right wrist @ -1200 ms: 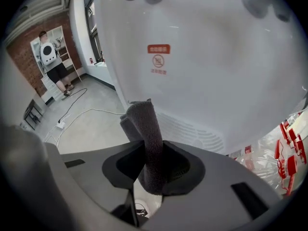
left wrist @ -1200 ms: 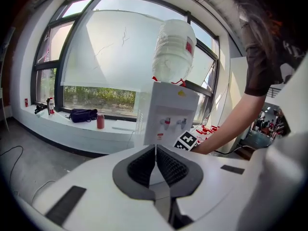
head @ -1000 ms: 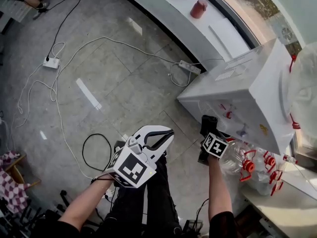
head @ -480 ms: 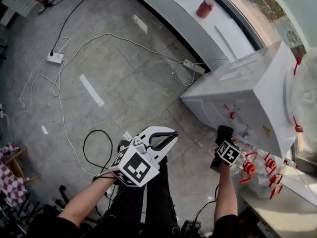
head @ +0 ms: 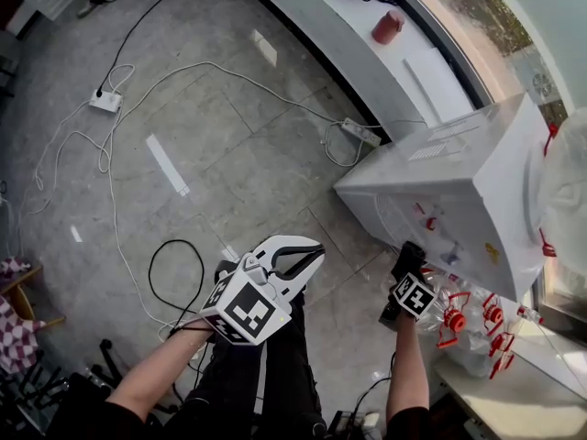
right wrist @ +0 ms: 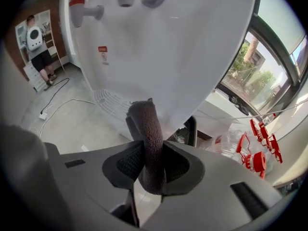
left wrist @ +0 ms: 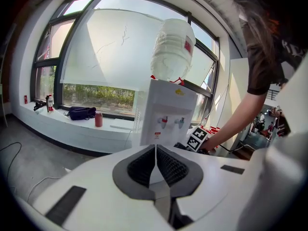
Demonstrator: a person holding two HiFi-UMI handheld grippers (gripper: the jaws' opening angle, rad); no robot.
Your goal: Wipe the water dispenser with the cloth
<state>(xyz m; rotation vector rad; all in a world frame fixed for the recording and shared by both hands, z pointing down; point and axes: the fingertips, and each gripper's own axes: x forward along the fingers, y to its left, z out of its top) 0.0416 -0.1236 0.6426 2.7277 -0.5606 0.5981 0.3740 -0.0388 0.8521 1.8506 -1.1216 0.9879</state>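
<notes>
My right gripper (right wrist: 147, 163) has its jaws pinching the dark cloth (right wrist: 144, 124), the rolled end up near the water dispenser (right wrist: 192, 57) front, below the taps (right wrist: 86, 9); contact unclear. Left gripper (left wrist: 155, 165) jaws are pressed together, empty, well apart from it. I judge wiping barely begun: front, sides and top are left.
</notes>
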